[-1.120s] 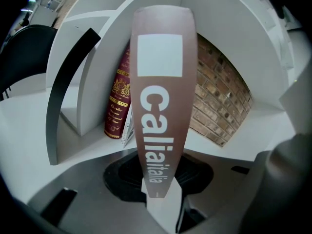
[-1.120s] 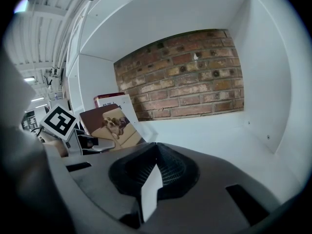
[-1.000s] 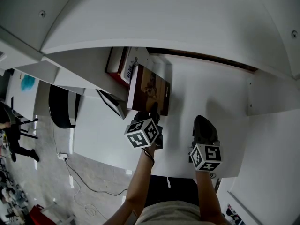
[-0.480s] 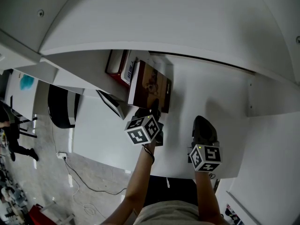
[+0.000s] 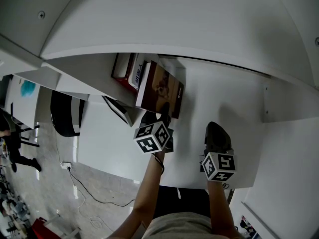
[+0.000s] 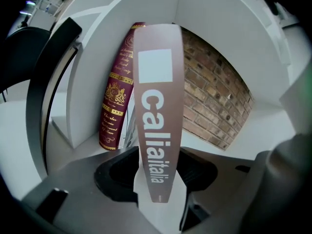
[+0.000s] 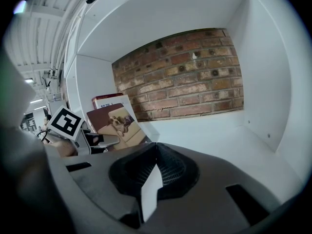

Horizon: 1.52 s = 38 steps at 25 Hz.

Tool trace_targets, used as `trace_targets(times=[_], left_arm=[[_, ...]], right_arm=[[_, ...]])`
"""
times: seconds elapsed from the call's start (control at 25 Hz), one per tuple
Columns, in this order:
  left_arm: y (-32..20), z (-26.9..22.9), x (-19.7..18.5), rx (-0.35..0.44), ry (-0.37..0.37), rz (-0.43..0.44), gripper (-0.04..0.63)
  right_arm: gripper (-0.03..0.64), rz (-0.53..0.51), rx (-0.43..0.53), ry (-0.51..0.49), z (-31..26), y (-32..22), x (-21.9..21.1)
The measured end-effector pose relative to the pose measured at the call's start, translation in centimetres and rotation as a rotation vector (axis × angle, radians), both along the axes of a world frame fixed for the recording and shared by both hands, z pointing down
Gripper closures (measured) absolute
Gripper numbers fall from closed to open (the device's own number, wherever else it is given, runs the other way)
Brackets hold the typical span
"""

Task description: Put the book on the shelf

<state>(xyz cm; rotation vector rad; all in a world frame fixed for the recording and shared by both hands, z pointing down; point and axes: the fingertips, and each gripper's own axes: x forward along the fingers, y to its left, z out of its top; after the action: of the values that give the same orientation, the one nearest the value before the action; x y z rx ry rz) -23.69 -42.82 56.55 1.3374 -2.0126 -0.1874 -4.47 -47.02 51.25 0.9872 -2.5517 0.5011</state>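
Your left hand-held gripper (image 5: 157, 117) has just been opening, and its jaws now stand clear of the brown book (image 5: 160, 89) upright between them on the shelf (image 5: 219, 103), near a maroon book (image 6: 115, 106). Your right hand-held gripper (image 5: 216, 128) is clenched and empty.

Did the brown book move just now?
Yes. The brown book slid a little deeper into the shelf, alongside the red book.

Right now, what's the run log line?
left tongs: just opened | Calia Italia book: between them, leaning, on shelf | right tongs: shut, empty
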Motion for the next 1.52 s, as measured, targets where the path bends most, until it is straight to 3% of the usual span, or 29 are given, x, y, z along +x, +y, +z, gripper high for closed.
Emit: trace_targets(times=[0.32, 0.64, 0.8, 1.52], left_arm=[[1.8, -1.1, 0.8, 0.024, 0.007, -0.010, 0.368], [3.4, -0.3, 1.9, 0.022, 0.066, -0.022, 0.370], [3.4, -0.1, 1.9, 0.025, 0.082, -0.015, 0.449], [1.6, -0.2, 1.5, 0.034, 0.089, -0.043, 0.457]], right_arm=[[0.600, -0.007, 0.003, -0.005, -0.1, 0.5, -0.2], [0.600, -0.010, 0.006, -0.014, -0.6, 1.1, -0.4], [0.600, -0.007, 0.007, -0.011, -0.6, 1.3, -0.4], [0.600, 0.012, 0.004, 0.002, -0.1, 0.3, 0.3]])
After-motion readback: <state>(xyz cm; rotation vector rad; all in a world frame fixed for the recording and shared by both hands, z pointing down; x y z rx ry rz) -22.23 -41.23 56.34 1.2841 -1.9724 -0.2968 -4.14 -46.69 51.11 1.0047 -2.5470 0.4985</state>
